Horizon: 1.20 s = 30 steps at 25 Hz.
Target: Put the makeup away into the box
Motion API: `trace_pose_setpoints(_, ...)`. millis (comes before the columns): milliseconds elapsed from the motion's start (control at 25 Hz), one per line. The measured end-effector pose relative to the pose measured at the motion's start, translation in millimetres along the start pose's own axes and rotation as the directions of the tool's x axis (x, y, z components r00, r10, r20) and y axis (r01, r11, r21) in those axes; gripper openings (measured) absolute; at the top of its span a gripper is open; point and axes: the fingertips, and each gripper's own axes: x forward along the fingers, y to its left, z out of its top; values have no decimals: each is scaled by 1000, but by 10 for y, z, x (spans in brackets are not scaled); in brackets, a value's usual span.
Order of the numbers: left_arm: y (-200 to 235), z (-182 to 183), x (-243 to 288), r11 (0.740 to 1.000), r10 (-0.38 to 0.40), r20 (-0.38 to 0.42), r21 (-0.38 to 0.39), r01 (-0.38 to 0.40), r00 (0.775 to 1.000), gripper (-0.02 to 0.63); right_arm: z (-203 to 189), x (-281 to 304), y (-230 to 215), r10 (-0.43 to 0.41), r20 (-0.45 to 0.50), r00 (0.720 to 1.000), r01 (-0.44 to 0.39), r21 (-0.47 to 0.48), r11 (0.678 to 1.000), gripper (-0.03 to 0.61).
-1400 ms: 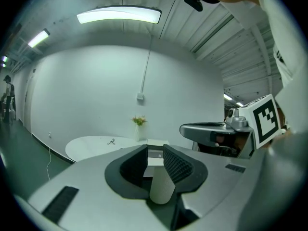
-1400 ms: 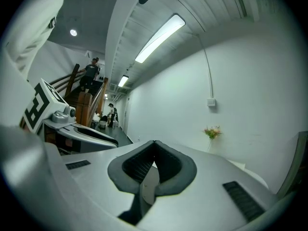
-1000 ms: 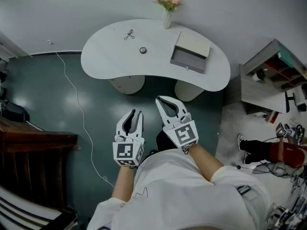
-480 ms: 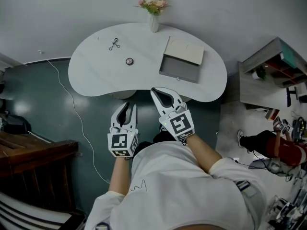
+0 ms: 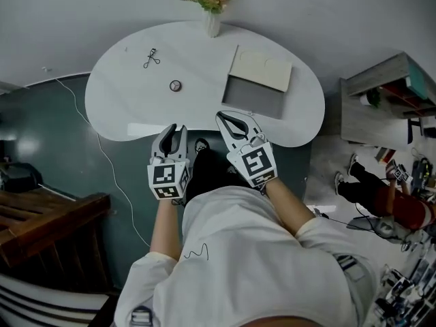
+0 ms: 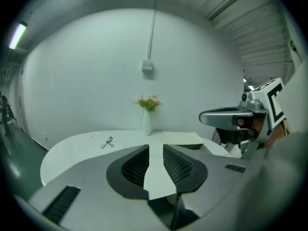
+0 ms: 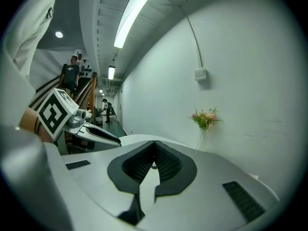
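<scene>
Table [image 5: 129,107] sits nearer than a second ago: I've closed in on its front edge, so picking can likely start. Box [image 5: 256,87] is open on the table's right side. At the table's front edge, my left claw [image 5: 174,128] is slightly apart and my right claw [image 5: 225,117] has its tips together, both empty. Eyelash curler [image 5: 150,58] is at the table's far left, small round pot [image 5: 176,85] mid-table. No readable writing.

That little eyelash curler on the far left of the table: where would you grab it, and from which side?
Probably its narrow middle, between the handle loops and the clamp end. The eyelash curler lies flat on the white table, so come straight down from above, with the left gripper and its fingers either side of that waist. Finer detail is too small to see.
</scene>
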Motion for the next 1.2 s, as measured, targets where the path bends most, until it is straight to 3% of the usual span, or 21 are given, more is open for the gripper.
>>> trace_pose_setpoints(200, 346, -108, 451, 1000, -15, -60, -14, 15, 998, 104, -83, 314, -204, -28, -55, 998, 31, 57, 998, -2)
trace_pose_setpoints(480, 751, -354, 1130, 998, -45, -153, 37, 51, 987, 104, -166, 798, -424, -78, -126, 989, 86, 52, 995, -2)
trace_pose_setpoints(840, 1210, -884, 1888, 996, -77, -296, 26, 88, 952, 135, -318, 1083, -630, -146, -229, 962, 164, 61, 984, -2)
trace_pose_setpoints(1200, 1364, -1247, 2324, 984, -155, -401, 18, 177, 903, 218, -410, 1304, -661, -198, -278, 940, 221, 53, 974, -2)
